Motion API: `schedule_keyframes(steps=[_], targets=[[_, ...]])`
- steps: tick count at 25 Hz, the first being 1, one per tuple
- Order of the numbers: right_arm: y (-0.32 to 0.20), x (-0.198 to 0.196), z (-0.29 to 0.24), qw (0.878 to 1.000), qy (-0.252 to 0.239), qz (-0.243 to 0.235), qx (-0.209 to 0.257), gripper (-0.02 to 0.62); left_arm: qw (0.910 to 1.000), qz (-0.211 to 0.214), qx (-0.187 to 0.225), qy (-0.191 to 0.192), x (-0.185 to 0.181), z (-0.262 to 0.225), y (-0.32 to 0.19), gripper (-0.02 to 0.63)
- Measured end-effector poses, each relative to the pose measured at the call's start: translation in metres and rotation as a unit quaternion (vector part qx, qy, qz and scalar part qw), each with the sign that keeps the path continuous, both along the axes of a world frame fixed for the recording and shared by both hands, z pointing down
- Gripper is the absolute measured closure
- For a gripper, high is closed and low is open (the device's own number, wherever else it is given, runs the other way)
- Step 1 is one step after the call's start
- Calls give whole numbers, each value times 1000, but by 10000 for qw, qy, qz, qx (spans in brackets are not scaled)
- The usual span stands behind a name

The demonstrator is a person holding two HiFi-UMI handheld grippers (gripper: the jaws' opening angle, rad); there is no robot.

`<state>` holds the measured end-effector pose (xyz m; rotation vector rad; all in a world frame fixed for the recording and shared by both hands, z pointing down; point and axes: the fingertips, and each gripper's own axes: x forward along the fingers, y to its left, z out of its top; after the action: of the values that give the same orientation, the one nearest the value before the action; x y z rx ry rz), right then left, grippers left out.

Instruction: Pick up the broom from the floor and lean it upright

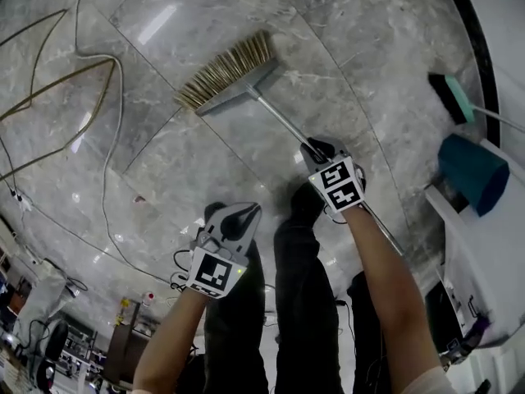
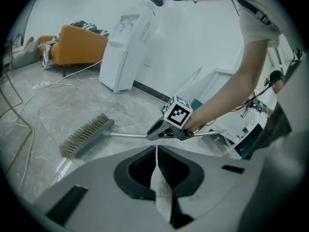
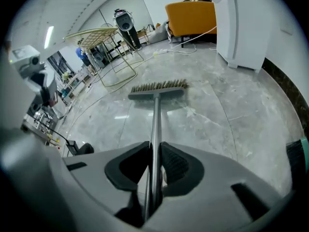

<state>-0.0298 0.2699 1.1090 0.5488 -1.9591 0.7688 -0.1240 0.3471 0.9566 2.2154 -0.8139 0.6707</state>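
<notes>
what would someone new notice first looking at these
First the broom, its straw-coloured bristle head out over the glossy grey marble floor, its metal handle clamped in the right gripper. Beside it the left gripper is shut and empty. An orange sofa sits by the far wall.

1. A grey marble floor (image 1: 344,64) with thin joint lines carries everything here.
2. Thin cables (image 1: 105,146) loop across the floor's left side.
3. A white water dispenser (image 2: 126,52) stands at the floor's edge, against a white wall with a dark skirting strip.
4. An orange sofa (image 2: 79,45) sits near the dispenser, along the same edge.
5. A cream wire rack (image 3: 104,45) stands on open floor, well apart from the sofa.
6. A teal brush head (image 1: 453,97) and a dark blue object (image 1: 472,171) sit by the floor's right edge, beside a white cabinet (image 1: 492,261).
</notes>
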Motion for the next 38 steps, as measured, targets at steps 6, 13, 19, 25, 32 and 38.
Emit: schedule_keyframes(steps=[6, 13, 19, 25, 32, 38], targets=[[-2, -16, -25, 9988, 121, 190, -441, 512, 9982, -333, -391, 303, 11, -17, 23, 594], [-9, -41, -43, 9960, 38, 389, -807, 512, 9921, -637, -832, 695, 29, -30, 34, 592], [-12, -65, -41, 9921, -175, 560, -1111, 511, 9766, -1018, -1407, 1268, 52, -24, 42, 484], [-9, -91, -35, 9852, -477, 754, -1462, 511, 9397, -1741, -2072, 2089, 66, -13, 43, 446], [-13, -110, -33, 9781, -851, 728, -1754, 511, 9310, -2102, -2103, 2117, 46, 4, 51, 438], [-21, -128, -39, 9594, -1332, 1278, -2133, 511, 9076, -2531, -2332, 2403, 18, 10, 55, 407]])
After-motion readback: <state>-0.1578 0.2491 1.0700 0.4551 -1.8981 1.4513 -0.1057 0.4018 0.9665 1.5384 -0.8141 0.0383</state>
